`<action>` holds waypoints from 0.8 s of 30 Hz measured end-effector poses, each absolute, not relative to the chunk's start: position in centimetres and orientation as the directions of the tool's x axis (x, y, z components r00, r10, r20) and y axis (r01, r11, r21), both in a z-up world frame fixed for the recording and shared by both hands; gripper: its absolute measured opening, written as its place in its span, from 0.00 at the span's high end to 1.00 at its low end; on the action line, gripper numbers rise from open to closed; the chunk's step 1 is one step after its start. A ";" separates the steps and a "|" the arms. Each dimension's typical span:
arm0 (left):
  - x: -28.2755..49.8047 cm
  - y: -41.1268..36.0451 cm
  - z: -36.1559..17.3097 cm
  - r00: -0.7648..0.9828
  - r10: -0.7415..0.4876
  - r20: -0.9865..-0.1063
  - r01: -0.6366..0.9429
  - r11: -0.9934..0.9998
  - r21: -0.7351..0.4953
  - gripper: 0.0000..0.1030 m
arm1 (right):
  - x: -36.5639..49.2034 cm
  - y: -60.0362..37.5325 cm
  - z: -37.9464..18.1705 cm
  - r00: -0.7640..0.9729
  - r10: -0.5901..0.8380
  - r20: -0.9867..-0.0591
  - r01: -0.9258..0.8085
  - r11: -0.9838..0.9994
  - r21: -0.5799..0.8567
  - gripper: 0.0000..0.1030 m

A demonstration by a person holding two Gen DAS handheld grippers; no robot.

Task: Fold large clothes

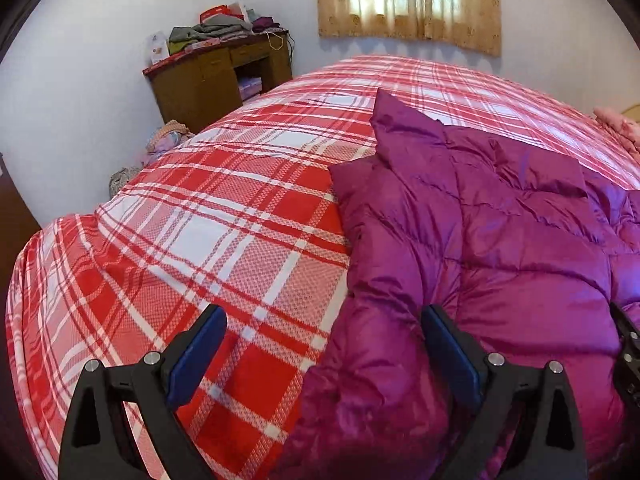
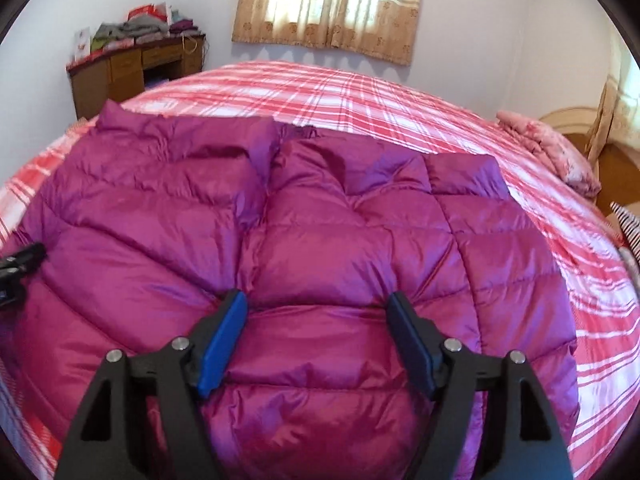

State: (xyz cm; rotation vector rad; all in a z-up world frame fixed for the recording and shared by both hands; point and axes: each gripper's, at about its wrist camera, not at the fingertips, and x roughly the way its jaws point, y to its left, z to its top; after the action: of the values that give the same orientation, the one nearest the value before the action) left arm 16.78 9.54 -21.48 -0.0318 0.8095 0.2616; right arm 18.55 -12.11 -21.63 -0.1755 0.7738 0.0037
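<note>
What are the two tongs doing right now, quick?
Left tongs: open, holding nothing, straddling the edge of the shiny purple quilted puffer jacket.
Right tongs: open, holding nothing, above the jacket.

One jacket (image 2: 304, 232), two grippers (image 2: 318, 308)

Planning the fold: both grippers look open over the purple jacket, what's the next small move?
Probably close the left gripper on the purple jacket edge lying between its open jaws. The right gripper hovers open mid-jacket, gripping nothing.
</note>
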 end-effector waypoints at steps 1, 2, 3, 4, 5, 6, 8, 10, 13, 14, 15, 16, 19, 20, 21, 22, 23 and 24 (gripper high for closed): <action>16.5 9.4 -21.7 0.658 0.207 -0.724 -0.242 0.969 0.058 0.05 | 18.7 -12.0 -21.7 0.713 -0.065 -0.698 -0.069 0.984 -0.161 0.25; 16.3 9.4 -21.9 0.659 0.193 -0.727 -0.241 0.970 0.039 0.05 | 18.8 -12.1 -21.8 0.711 -0.064 -0.701 -0.069 0.985 -0.160 0.25; 16.2 9.5 -22.0 0.662 0.180 -0.727 -0.242 0.970 0.019 0.05 | 18.8 -12.2 -21.8 0.709 -0.061 -0.702 -0.069 0.986 -0.155 0.25; 16.1 9.7 -22.2 0.665 0.166 -0.728 -0.242 0.970 0.001 0.05 | 18.9 -12.3 -21.8 0.708 -0.056 -0.704 -0.069 0.987 -0.148 0.25; 16.1 9.8 -22.3 0.662 0.145 -0.735 -0.240 0.970 -0.024 0.05 | 18.7 -12.3 -21.8 0.708 -0.052 -0.704 -0.074 0.986 -0.147 0.25; 16.3 10.2 -22.5 0.657 0.107 -0.746 -0.238 0.969 -0.070 0.05 | 18.7 -12.5 -21.6 0.706 -0.046 -0.707 -0.076 0.987 -0.141 0.25; 15.9 10.8 -22.5 0.665 0.042 -0.746 -0.219 0.966 -0.141 0.16 | 17.9 -13.1 -20.6 0.698 -0.033 -0.716 -0.080 0.989 -0.123 0.27; 15.7 10.5 -22.3 0.671 0.017 -0.741 -0.200 0.967 -0.159 0.25 | 15.9 -13.1 -19.7 0.718 -0.025 -0.696 -0.076 0.991 -0.114 0.26; 15.4 10.0 -22.2 0.683 -0.051 -0.729 -0.164 0.961 -0.221 0.45 | 14.7 -12.6 -20.7 0.722 -0.035 -0.691 -0.090 0.986 -0.143 0.26; 15.4 9.7 -22.2 0.686 -0.072 -0.724 -0.147 0.961 -0.235 0.53 | 14.6 -12.4 -21.3 0.726 -0.042 -0.687 -0.094 0.983 -0.158 0.26; 15.3 9.4 -22.0 0.694 -0.084 -0.715 -0.128 0.963 -0.237 0.58 | 14.8 -12.3 -21.7 0.732 -0.044 -0.680 -0.096 0.981 -0.166 0.25; 15.2 9.3 -22.0 0.695 -0.102 -0.712 -0.111 0.963 -0.247 0.70 | 15.1 -12.4 -22.0 0.728 -0.042 -0.684 -0.094 0.983 -0.160 0.25; 15.0 9.5 -21.4 0.698 -0.145 -0.701 -0.090 0.954 -0.287 0.86 | 15.8 -12.2 -21.9 0.717 -0.049 -0.696 -0.095 0.981 -0.167 0.23; 14.9 9.6 -21.1 0.701 -0.156 -0.696 -0.087 0.950 -0.301 0.88 | 15.8 -12.1 -21.9 0.718 -0.052 -0.694 -0.095 0.981 -0.172 0.23; 14.7 9.7 -20.9 0.705 -0.163 -0.690 -0.088 0.946 -0.313 0.89 | 15.8 -12.0 -21.9 0.719 -0.057 -0.692 -0.093 0.980 -0.177 0.23; 14.7 10.1 -20.8 0.708 -0.165 -0.686 -0.088 0.944 -0.318 0.90 | 15.6 -11.9 -21.9 0.721 -0.060 -0.691 -0.092 0.979 -0.181 0.23; 14.6 10.3 -20.7 0.709 -0.170 -0.684 -0.089 0.941 -0.326 0.90 | 15.5 -11.9 -21.9 0.721 -0.064 -0.690 -0.090 0.979 -0.184 0.24; 14.4 10.5 -20.5 0.711 -0.179 -0.680 -0.089 0.936 -0.339 0.90 | 15.4 -11.8 -21.9 0.720 -0.067 -0.690 -0.087 0.979 -0.186 0.24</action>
State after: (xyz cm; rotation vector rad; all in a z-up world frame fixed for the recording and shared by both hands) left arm 14.43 10.47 -20.51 -0.3643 0.7823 -0.0508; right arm 15.35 -11.76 -21.93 -0.2122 0.7682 0.0110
